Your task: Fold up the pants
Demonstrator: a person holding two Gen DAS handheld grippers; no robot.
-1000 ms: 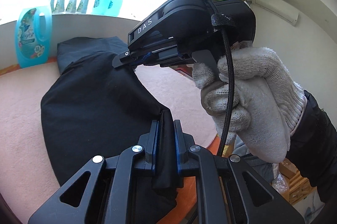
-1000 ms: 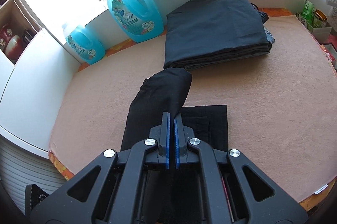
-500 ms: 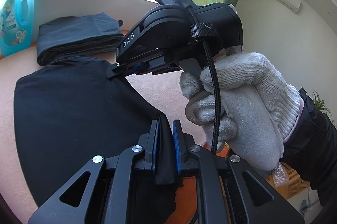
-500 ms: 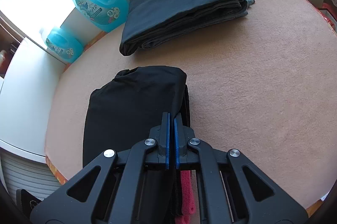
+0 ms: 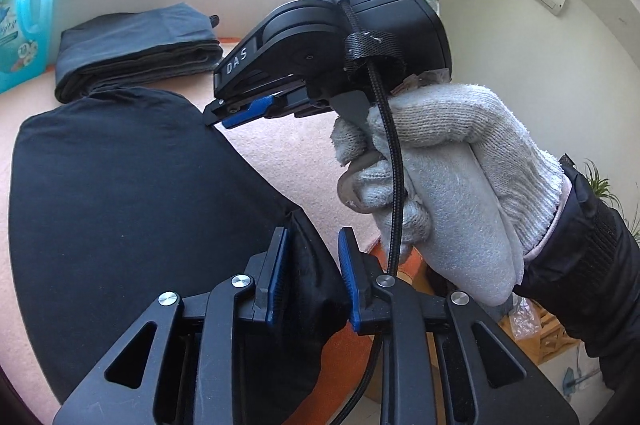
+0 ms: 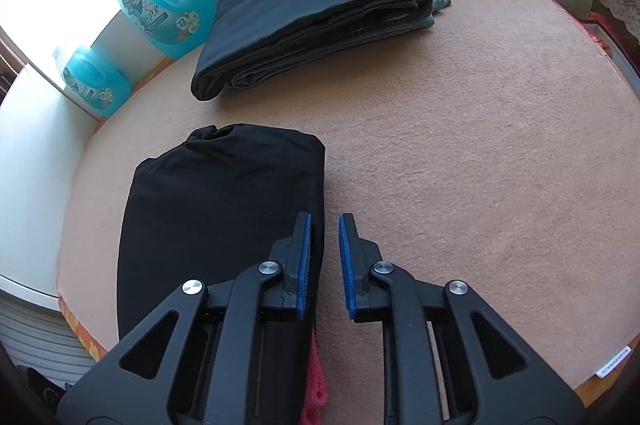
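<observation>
We have the black pants lying folded into a compact rectangle on the worktop, so the main fold looks done. Our right gripper sits at the bundle's near right corner: its fingers have just been opening and now stand apart, with the edge of the cloth by the left finger and bare worktop in the gap, nothing pinched. Our left gripper has also just been opening; a flap of the pants still sits between its parted fingers, but the pads no longer press it. In the left wrist view the gloved hand holds the right gripper just beyond our left fingers. Well ahead of both lies a stack of folded dark garments beside the blue detergent bottles. What seems left, we judge, is to draw both grippers clear, perhaps smooth the bundle, and move it to that stack
</observation>
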